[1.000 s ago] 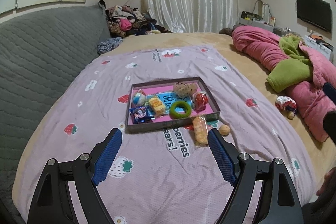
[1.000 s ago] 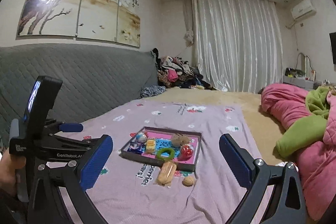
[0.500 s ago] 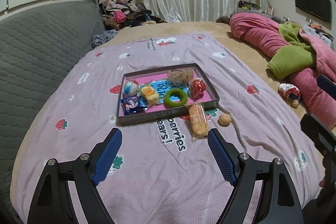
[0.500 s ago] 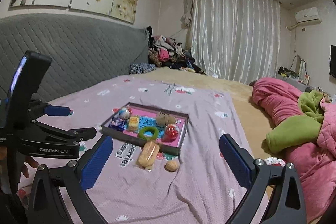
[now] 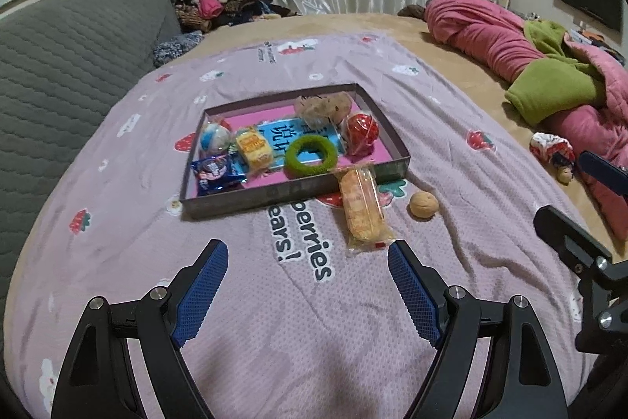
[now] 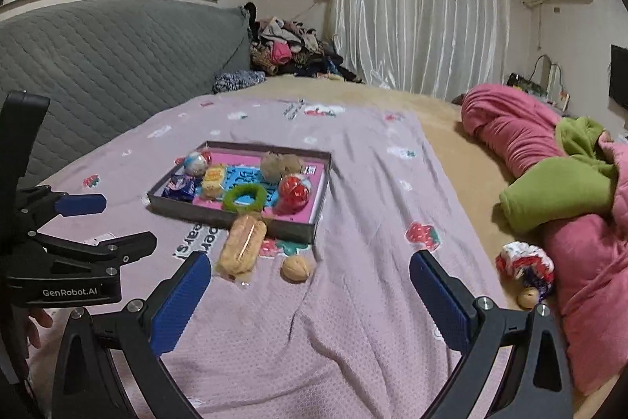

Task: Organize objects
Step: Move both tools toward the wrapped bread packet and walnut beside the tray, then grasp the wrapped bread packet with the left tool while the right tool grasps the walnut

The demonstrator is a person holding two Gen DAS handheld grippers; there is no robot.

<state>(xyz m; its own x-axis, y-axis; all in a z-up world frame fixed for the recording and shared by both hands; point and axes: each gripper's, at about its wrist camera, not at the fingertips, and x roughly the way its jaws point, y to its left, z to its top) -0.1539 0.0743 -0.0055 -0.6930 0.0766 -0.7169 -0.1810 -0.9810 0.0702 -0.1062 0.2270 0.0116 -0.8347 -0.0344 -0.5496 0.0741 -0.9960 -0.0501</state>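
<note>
A shallow grey tray [image 5: 251,197] [image 6: 288,226] with a pink floor lies on the lilac strawberry sheet. It holds a green ring [image 5: 311,156] [image 6: 244,198], a red ball [image 5: 360,133], a yellow snack pack [image 5: 254,152], a blue wrapper [image 5: 214,172], a striped ball [image 5: 214,138] and a beige fuzzy toy [image 5: 322,107]. A wrapped biscuit pack [image 5: 361,209] [image 6: 241,248] and a walnut [image 5: 423,205] [image 6: 297,268] lie on the sheet just in front of the tray. My left gripper [image 5: 307,254] and my right gripper [image 6: 310,269] both stand open and empty, short of these items.
A pink and green quilt [image 5: 549,77] is heaped at the right, with a small red-white toy [image 5: 551,152] beside it. A grey quilted headboard [image 6: 98,65] runs along the left. Clothes [image 6: 290,50] are piled at the far end by the curtain.
Both grippers have come down and closer to the tray; the items look larger. The right view has tipped downward. Jaws stay as wide as before.
</note>
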